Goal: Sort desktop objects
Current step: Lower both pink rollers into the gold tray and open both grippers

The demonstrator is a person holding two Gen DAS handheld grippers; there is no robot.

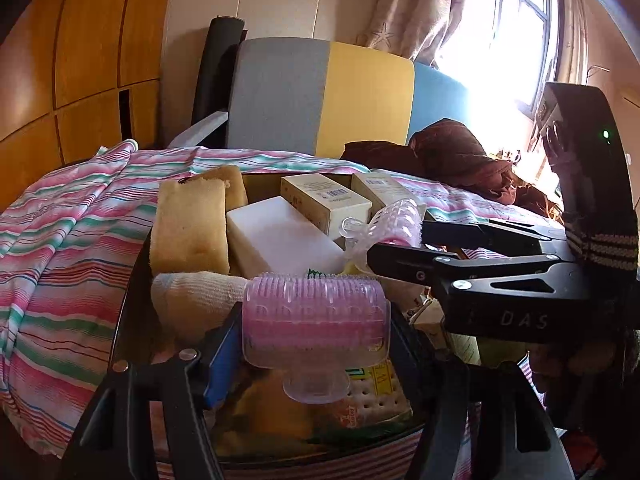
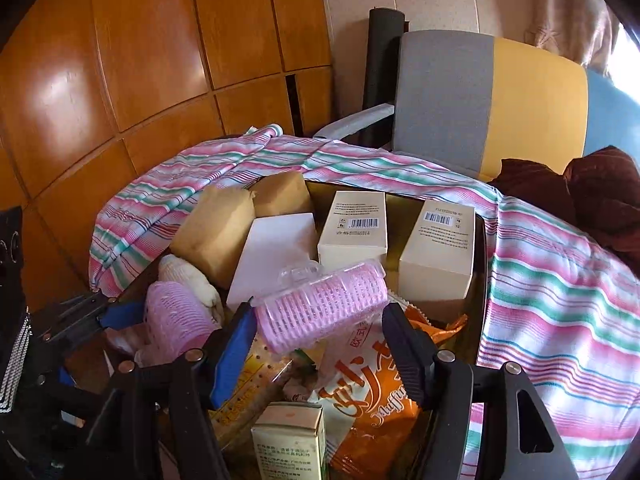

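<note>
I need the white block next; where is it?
The white block lies mid-pile in both views, between the tan sponge on its left and the barcoded cream box on its right.

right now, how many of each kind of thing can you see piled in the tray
Pink hair rollers: 2
Cream barcode boxes: 2
Tan sponges: 2
White block: 1
Rolled white cloth: 1
Snack packets: 2
Small printed carton at the front: 1
Total: 11, though more may be hidden underneath.
</note>
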